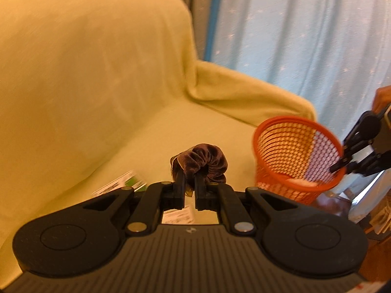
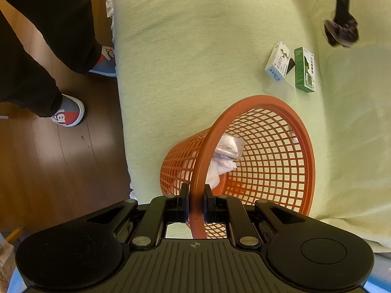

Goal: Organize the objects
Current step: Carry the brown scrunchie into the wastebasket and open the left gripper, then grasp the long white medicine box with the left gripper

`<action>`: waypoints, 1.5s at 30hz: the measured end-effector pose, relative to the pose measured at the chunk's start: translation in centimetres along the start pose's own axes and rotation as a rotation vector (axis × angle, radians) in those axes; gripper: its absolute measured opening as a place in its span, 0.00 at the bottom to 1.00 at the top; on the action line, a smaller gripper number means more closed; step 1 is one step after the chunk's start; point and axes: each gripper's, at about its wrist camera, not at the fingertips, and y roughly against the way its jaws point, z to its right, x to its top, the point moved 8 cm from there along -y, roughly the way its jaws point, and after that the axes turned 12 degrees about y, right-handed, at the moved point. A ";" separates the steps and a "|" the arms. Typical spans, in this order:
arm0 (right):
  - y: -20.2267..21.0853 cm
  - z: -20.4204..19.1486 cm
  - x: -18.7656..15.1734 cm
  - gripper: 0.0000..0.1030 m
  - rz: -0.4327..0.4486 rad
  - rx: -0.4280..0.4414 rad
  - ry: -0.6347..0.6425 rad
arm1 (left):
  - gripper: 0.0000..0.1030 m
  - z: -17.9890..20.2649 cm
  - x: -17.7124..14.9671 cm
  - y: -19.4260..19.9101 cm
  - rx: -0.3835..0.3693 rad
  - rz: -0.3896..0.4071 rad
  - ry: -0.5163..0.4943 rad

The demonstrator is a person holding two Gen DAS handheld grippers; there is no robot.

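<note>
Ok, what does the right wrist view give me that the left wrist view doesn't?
Only the right wrist view shows the basket's contents, a clear plastic case on white cloth, and the person's shoes on the wood floor. Only the left shows the sofa backrest and blue curtain. Both show the orange basket, the right tongs shut on its rim, the left tongs holding the brown scrunchie, and the green box.

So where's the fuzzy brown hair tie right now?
The brown scrunchie is pinched in the left claw, up over the yellow-green sofa cover, with the orange basket off to its right.
</note>
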 end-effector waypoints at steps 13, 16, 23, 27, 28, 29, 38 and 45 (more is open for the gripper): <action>-0.1 0.0 -0.3 0.07 0.024 -0.006 -0.016 | 0.04 6.0 0.9 -2.7 -0.097 -0.002 -0.056; -0.1 -0.1 -0.4 0.07 0.027 -0.007 -0.019 | 0.04 6.5 0.7 -2.8 -0.111 -0.007 -0.058; -0.1 -0.1 -0.4 0.07 0.032 -0.005 -0.020 | 0.04 7.8 0.9 -3.2 -0.149 -0.008 -0.067; -0.2 -0.1 -0.4 0.07 0.033 -0.005 -0.020 | 0.04 8.6 0.8 -3.6 -0.169 -0.014 -0.070; -0.2 -0.2 -0.4 0.07 0.033 -0.004 -0.020 | 0.04 8.8 0.8 -3.7 -0.175 -0.016 -0.070; -0.2 -0.1 -0.4 0.07 0.033 -0.004 -0.020 | 0.04 8.9 0.7 -3.8 -0.181 -0.018 -0.071; -0.3 -0.3 -0.5 0.07 0.031 -0.003 -0.020 | 0.07 10.8 0.1 -5.4 -0.245 -0.052 -0.093; -0.3 -0.4 -0.4 0.07 0.028 0.003 -0.020 | 0.28 10.9 0.3 -5.7 -0.240 -0.053 -0.090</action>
